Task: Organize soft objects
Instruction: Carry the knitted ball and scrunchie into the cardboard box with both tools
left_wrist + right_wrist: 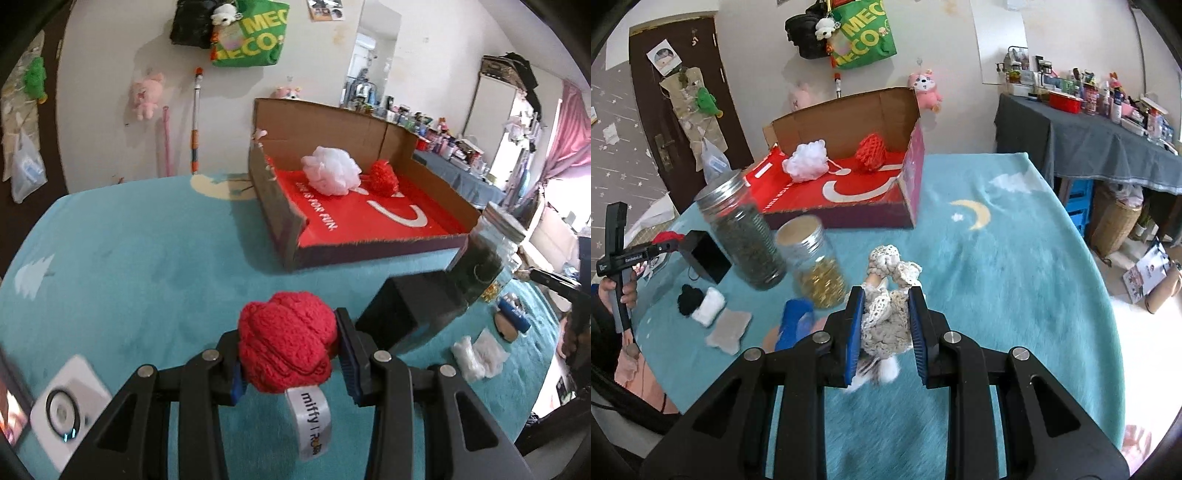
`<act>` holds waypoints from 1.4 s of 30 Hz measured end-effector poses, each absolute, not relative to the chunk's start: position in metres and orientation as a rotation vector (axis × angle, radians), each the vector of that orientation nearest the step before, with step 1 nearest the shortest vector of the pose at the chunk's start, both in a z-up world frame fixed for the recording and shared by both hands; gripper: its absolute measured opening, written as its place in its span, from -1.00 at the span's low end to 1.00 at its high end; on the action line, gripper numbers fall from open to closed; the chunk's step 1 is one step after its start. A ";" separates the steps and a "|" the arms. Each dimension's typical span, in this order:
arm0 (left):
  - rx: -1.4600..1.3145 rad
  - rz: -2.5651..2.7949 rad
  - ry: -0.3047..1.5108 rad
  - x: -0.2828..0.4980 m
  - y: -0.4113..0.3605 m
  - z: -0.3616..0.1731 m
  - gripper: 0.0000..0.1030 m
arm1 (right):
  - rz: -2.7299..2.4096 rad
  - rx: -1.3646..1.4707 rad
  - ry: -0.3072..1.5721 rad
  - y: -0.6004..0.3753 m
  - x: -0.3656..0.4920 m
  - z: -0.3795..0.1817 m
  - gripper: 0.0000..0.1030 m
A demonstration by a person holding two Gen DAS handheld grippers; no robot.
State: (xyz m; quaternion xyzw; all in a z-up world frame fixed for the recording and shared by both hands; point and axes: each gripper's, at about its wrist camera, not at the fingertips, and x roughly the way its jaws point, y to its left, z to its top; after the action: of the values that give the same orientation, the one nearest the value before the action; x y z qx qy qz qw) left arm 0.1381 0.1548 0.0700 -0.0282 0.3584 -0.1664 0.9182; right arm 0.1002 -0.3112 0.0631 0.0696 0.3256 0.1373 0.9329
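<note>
My left gripper (290,354) is shut on a red knitted plush (286,341) with a white label hanging below it, held above the teal blanket (129,277). Ahead of it lies the open cardboard box (291,229) with a red floor, holding a white mesh puff (330,170) and a small red knitted ball (384,177). My right gripper (886,326) is shut on a cream crocheted doll (886,317), lifted over the blanket (1015,277). In the right wrist view the same box (912,184) sits further back, with the white puff (807,160) and red ball (871,151) inside.
Two glass jars (742,232) (812,258) and a black box (705,256) stand left of my right gripper. A black and a white pad (701,304), a grey cloth (729,330) and a blue item (794,325) lie nearby. A white device (66,406) lies at lower left.
</note>
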 end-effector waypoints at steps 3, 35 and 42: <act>-0.055 -0.399 0.733 0.150 0.152 0.071 -0.18 | 0.338 0.154 0.675 -0.315 0.118 0.063 -0.56; -0.060 -0.411 0.854 0.299 0.057 0.117 -0.16 | 0.382 0.026 0.744 -0.235 0.297 0.122 -0.56; 0.029 -0.267 0.972 0.336 0.037 0.097 -0.16 | 0.201 -0.105 0.933 -0.208 0.363 0.100 -0.56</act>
State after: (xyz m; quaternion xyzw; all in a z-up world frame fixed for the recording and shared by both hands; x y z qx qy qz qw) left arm 0.3357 0.0369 0.0967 0.0137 0.4656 -0.1277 0.8756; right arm 0.3631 -0.2084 0.0996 -0.0503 0.4486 0.0968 0.8871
